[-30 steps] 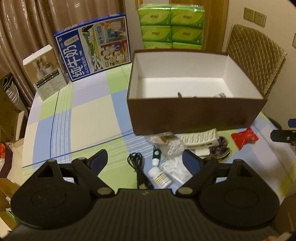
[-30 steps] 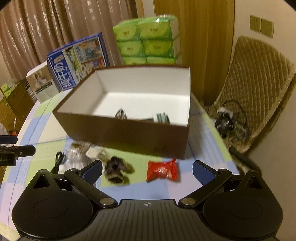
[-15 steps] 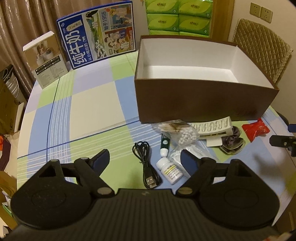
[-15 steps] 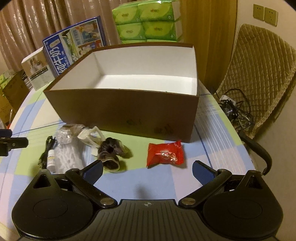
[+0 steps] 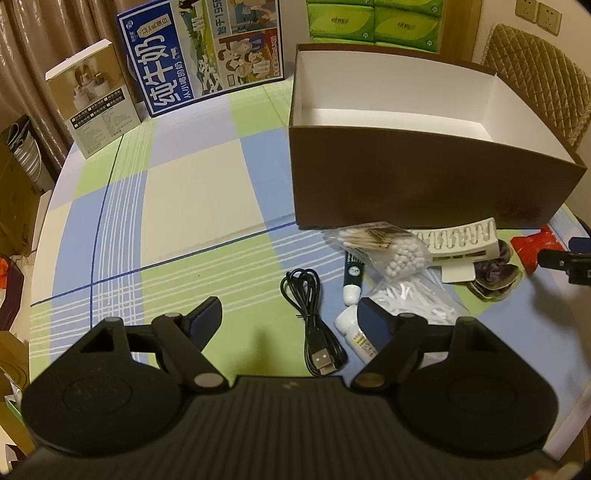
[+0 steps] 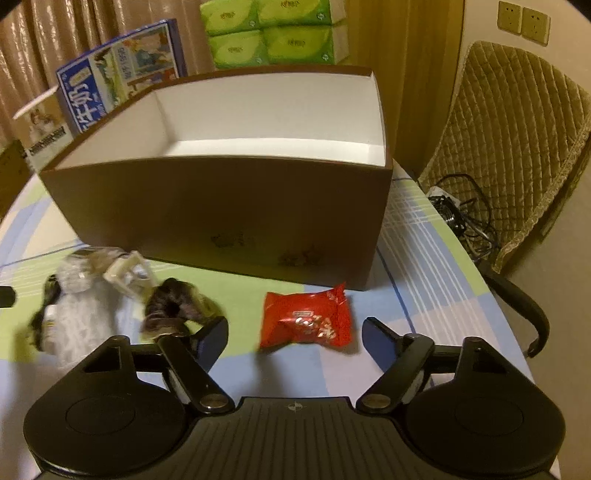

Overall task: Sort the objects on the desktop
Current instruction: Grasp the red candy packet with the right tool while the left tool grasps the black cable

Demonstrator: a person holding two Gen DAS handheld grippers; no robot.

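- Your left gripper [image 5: 290, 314] is hanging over the checked tablecloth [image 5: 192, 206] with its jaws closing; they are gripping nothing, and only the plug end of the black USB cable [image 5: 314, 325] is lying between the fingers.
- Just inside its right finger, a small white bottle [image 5: 356, 334] is lying on its side, partly hidden by that finger.
- Your right gripper [image 6: 295, 332] is also closing, with the red snack packet [image 6: 306, 319] sitting between the pads, which are not touching it.
- A dark hair scrunchie [image 6: 173, 306] is lying just beside your right gripper's left finger, crowding that side.
- Further out, a green-and-white tube [image 5: 352, 273], a bag of cotton swabs [image 5: 384, 247], a bag of white sticks [image 5: 413, 299] and a white ribbed plastic piece [image 5: 461, 242] are lying bunched together, touching or overlapping.
- Behind them, the open brown box [image 5: 424, 184] is standing as a wall across both views; its floor is mostly hidden.
- Beyond it, a blue milk carton [image 5: 207, 51], a small product box [image 5: 96, 96], green tissue packs [image 5: 376, 18] and a quilted chair [image 6: 513, 136] are standing.
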